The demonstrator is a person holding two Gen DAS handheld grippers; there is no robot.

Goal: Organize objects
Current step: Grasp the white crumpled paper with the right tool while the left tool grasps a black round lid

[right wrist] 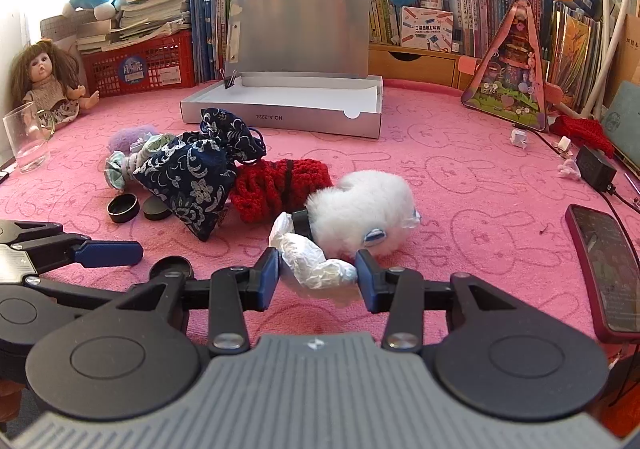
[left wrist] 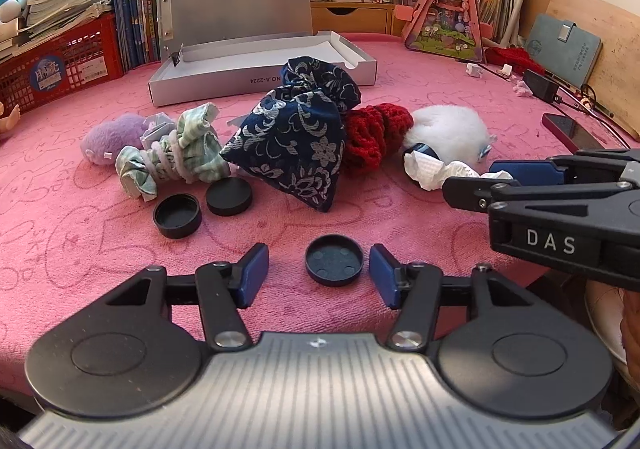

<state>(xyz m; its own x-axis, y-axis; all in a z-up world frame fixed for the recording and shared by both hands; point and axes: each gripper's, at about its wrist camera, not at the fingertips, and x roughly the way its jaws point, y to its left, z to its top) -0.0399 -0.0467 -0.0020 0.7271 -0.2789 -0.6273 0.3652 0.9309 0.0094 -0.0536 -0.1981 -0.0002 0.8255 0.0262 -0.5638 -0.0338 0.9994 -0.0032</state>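
On the pink cloth lie a navy floral pouch [left wrist: 296, 145], a red knitted piece [left wrist: 372, 135], a white fluffy toy [left wrist: 448, 129], a green checked scrunchie [left wrist: 172, 153], a lilac plush [left wrist: 110, 139] and crumpled white paper [right wrist: 316, 263]. Three black round caps lie near the front [left wrist: 334, 259], [left wrist: 177, 215], [left wrist: 229, 196]. My left gripper [left wrist: 318, 275] is open around the nearest cap. My right gripper [right wrist: 316, 275] is open, its pads on either side of the crumpled paper. An open silver box [left wrist: 260, 65] stands behind.
A phone [right wrist: 608, 265] lies at the right edge. A black adapter with a cable [right wrist: 596, 165] sits beyond it. A glass [right wrist: 24, 137] and a doll [right wrist: 44, 85] stand at the left. A red crate [left wrist: 52, 65], books and a triangular toy [left wrist: 444, 9] line the back.
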